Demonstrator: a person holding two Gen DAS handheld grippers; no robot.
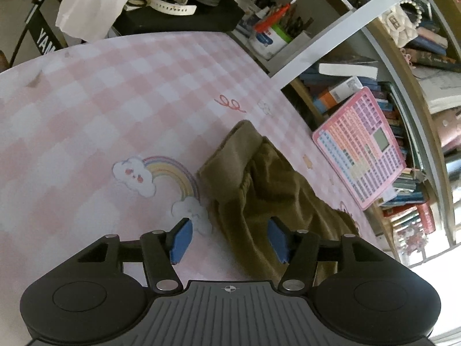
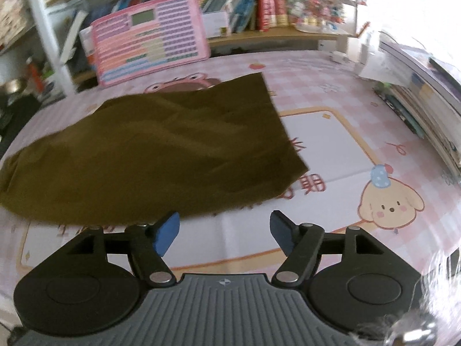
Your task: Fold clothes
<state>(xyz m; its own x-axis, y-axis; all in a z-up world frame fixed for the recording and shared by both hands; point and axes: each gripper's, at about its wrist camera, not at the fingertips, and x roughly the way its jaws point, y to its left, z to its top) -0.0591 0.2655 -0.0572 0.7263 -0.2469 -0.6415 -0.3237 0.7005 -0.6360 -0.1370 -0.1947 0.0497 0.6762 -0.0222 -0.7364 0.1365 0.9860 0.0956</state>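
Between your left gripper and right gripper, both standing open and empty, the olive garment lies limp on the pink checked table cover; soft and light, pinch it at a hemmed corner.

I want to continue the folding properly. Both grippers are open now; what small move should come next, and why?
Probably bring the right gripper forward to the near hem of the olive garment and pinch it. The garment lies spread on the pink mat, nothing sits between the blue pads, and that hem lies just ahead of its fingertips.
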